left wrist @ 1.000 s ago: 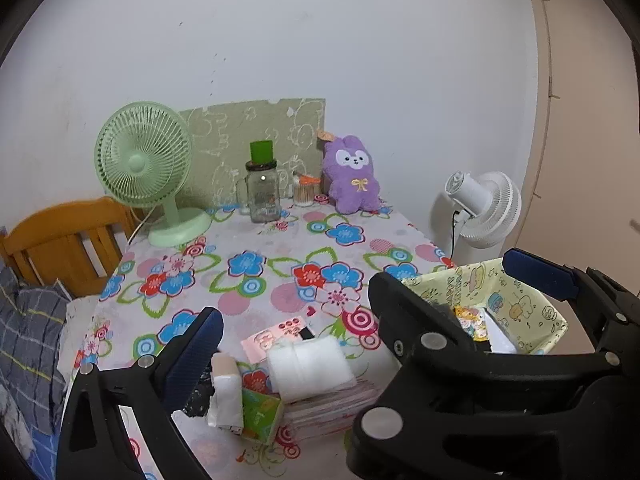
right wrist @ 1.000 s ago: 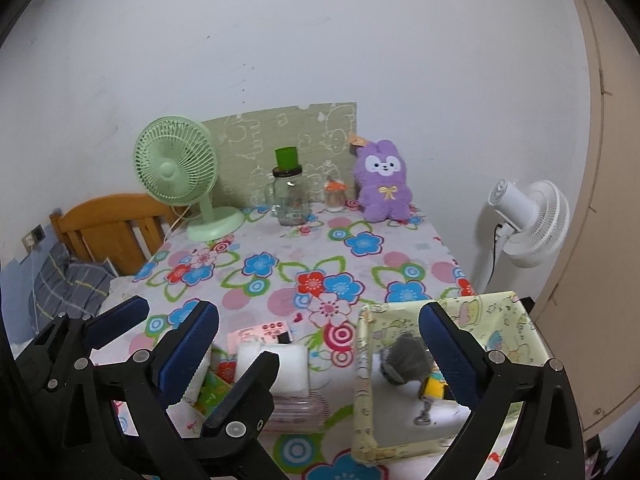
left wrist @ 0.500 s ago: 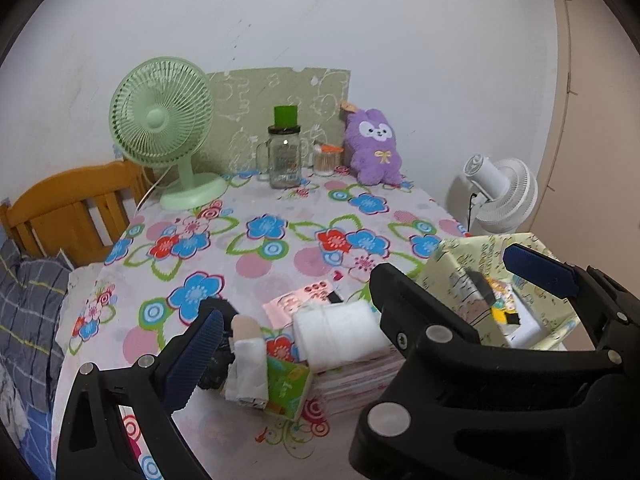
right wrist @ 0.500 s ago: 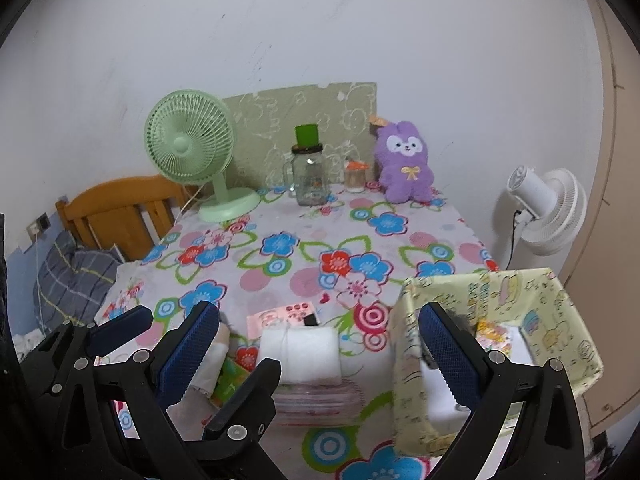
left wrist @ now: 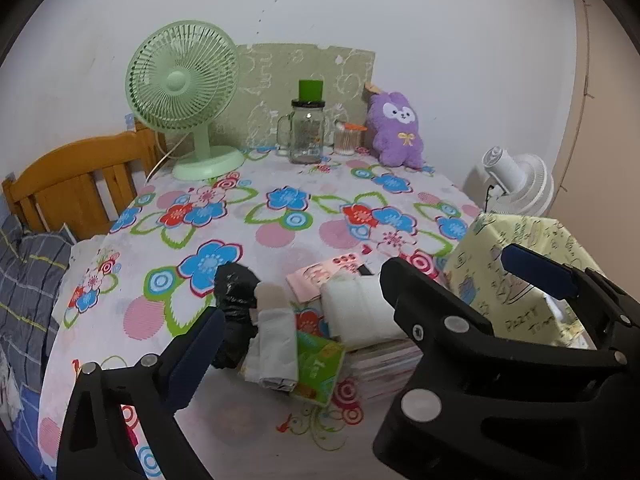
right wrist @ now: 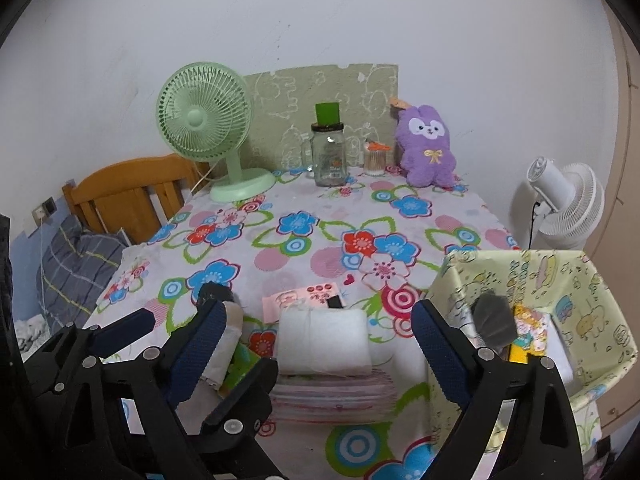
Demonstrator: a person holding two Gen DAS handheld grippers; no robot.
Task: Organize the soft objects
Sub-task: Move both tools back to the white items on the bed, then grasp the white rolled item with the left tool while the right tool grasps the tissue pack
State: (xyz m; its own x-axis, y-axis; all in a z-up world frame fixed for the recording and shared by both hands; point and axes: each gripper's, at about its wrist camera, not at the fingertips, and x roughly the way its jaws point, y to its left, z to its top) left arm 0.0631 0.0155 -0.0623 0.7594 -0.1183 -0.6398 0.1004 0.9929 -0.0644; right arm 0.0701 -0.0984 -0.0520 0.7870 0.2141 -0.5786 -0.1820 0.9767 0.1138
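Observation:
A white soft bundle [right wrist: 322,341] lies on a stack of flat pink packs [right wrist: 336,394] near the table's front; it also shows in the left wrist view [left wrist: 360,310]. Left of it lie a black crumpled bag [left wrist: 234,292], a white plastic-bag roll [left wrist: 276,344] and a green tissue pack [left wrist: 318,364]. A yellow patterned fabric bin [right wrist: 576,280] at the right holds a grey soft item [right wrist: 494,319] and colourful packs. A purple plush rabbit [right wrist: 428,146] sits at the back. My left gripper [left wrist: 364,332] is open above the pile. My right gripper [right wrist: 316,350] is open around the white bundle.
A green desk fan [right wrist: 208,128], a glass jar with green lid [right wrist: 329,152] and a small toothpick jar [right wrist: 375,159] stand at the table's back. A white floor fan [right wrist: 568,200] stands off the right edge. A wooden chair [right wrist: 132,188] and grey plaid bedding [right wrist: 76,260] are at the left.
Both grippers have moved back and left across the table's front. The pile sits more central in the left wrist view. Both stay open and empty.

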